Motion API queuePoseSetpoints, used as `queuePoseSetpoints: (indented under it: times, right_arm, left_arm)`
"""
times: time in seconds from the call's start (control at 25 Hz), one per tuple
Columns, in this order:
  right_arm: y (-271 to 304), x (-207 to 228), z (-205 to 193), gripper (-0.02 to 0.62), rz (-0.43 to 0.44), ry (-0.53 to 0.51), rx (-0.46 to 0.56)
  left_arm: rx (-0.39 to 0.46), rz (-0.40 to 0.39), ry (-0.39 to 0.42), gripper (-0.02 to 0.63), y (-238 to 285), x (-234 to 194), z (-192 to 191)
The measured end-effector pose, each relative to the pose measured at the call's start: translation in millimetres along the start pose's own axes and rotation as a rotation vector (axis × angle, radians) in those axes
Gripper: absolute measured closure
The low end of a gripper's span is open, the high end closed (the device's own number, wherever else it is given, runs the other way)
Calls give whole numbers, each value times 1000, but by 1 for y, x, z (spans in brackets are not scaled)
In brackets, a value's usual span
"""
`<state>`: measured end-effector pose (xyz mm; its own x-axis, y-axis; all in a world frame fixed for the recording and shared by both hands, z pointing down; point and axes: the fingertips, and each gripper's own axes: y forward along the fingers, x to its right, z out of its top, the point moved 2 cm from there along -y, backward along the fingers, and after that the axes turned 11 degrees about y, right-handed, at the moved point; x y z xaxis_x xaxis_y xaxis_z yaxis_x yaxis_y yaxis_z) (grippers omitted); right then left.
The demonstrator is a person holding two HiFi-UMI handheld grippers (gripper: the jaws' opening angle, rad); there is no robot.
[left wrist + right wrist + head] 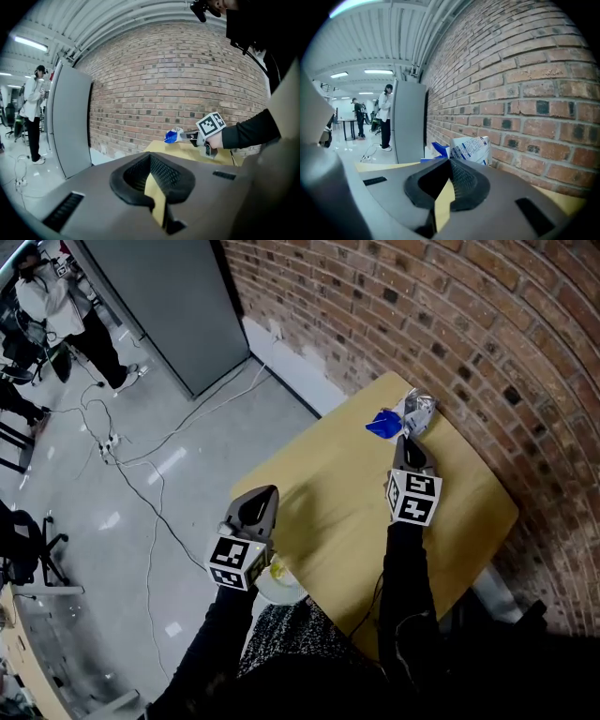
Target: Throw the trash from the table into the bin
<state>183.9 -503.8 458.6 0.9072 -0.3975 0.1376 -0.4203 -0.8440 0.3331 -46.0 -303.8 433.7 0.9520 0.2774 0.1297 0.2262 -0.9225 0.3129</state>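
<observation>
Far left of both tools: floor with loose cables (pixel 150 474), a grey cabinet (pixel 169 306), and a person (pixel 66 306) standing well off. No bin shows in any view.

Left tool (pixel 265 494): jaws pressed together with nothing between them. It hangs off the near-left edge of the worktop (pixel 328 512), pointing towards the wall. Just behind it, by the marker cube, is a pale round thing (pixel 279 585); I can't tell what it is.

The worktop between the two tools is bare, with no other trash on it that I can see.

Right tool (pixel 406 442): clamped shut on the trash, a crumpled blue-and-white wrapper (pixel 386 423) that sticks out from its tip. The left gripper view shows the wrapper off the worktop surface, over the far corner. The brick wall (pixel 450 324) is just beyond and to the right of that tip.

Risks, as judgement:
- The pinch looks to be on the wrapper's near edge only, with most of it hanging free ahead of the tip. A fast swing could pull it out.
- I can't tell whether the blue part and the white part are one piece. If they are two, one may drop.
- The wall is close to the tip, so the wrapper could catch on the brick when the tool turns.
- The bin's place is unknown, so the carry may be long and run left over the cables. A drop there lands among the wires.
- The left tool sits in the likely path, so there is a chance of a bump.
</observation>
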Motion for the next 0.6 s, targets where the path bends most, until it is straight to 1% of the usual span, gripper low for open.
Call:
queuePoseSetpoints:
  times: [0.2,0.32,0.44,0.6]
  right_arm:
    - [-18,-51,-3,584,67,-19,-6]
    - [-27,-93,0,584,125,-22,-3]
    - [-42,-135,1,584,172,-24,8]
    - [-63,-192,-2,584,236,-58,20]
  left_arm:
    - [24,63,-21,600,-43,-15,-6]
    - [30,117,-38,600,-73,-31,-13]
    - [37,155,-52,600,-105,-46,-21]
    - [52,211,-68,600,-148,-67,-32]
